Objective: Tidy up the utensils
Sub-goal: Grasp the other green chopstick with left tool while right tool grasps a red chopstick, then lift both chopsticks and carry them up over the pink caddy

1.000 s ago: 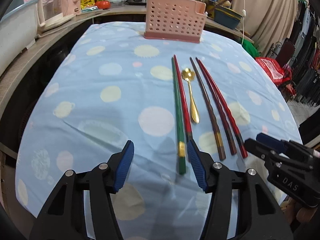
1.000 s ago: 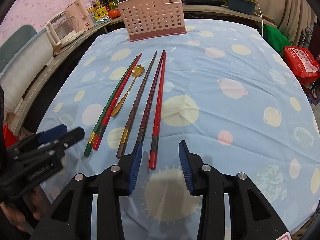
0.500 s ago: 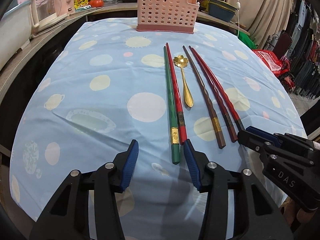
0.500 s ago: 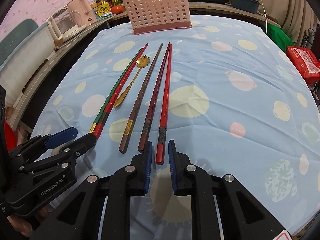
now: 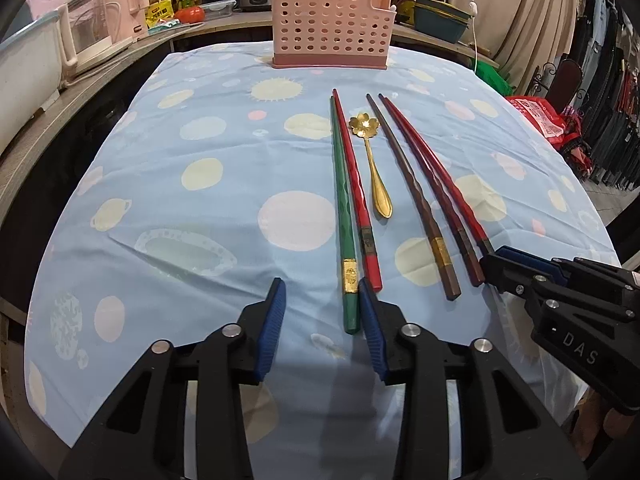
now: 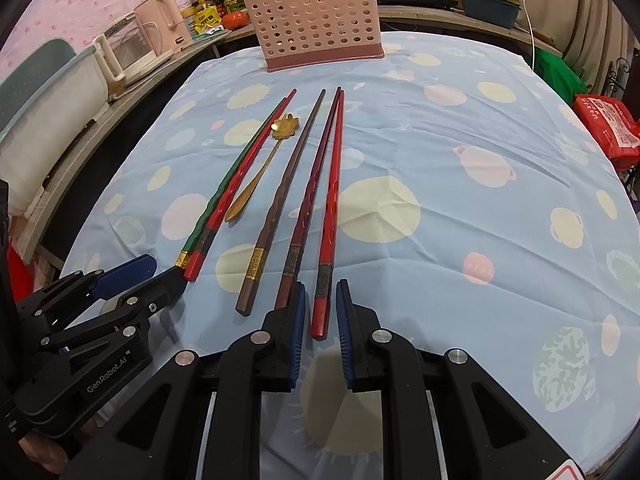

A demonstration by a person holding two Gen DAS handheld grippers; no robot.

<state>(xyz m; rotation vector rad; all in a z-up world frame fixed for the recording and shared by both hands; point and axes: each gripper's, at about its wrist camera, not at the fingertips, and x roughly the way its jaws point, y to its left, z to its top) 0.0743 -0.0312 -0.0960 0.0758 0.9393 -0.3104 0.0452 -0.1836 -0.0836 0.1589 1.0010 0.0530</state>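
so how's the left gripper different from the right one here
The left gripper has its jaws wide apart, while the right gripper has them nearly closed. The left has the green chopstick end just inside its right finger, not centred; the right straddles the end of the red chopstick, with small gaps either side. Both sit low over the tablecloth at the chopsticks' near ends.

Your left gripper (image 5: 320,304) hovers with jaws spread wide, the green chopstick (image 5: 343,216) end just inside its right finger. Beside it lie the red chopstick (image 5: 356,192), gold spoon (image 5: 374,168) and three darker chopsticks (image 5: 416,200). Your right gripper (image 5: 496,260) sits at their near ends. The pink basket (image 5: 330,28) stands at the tabletop's (image 5: 160,200) far edge.
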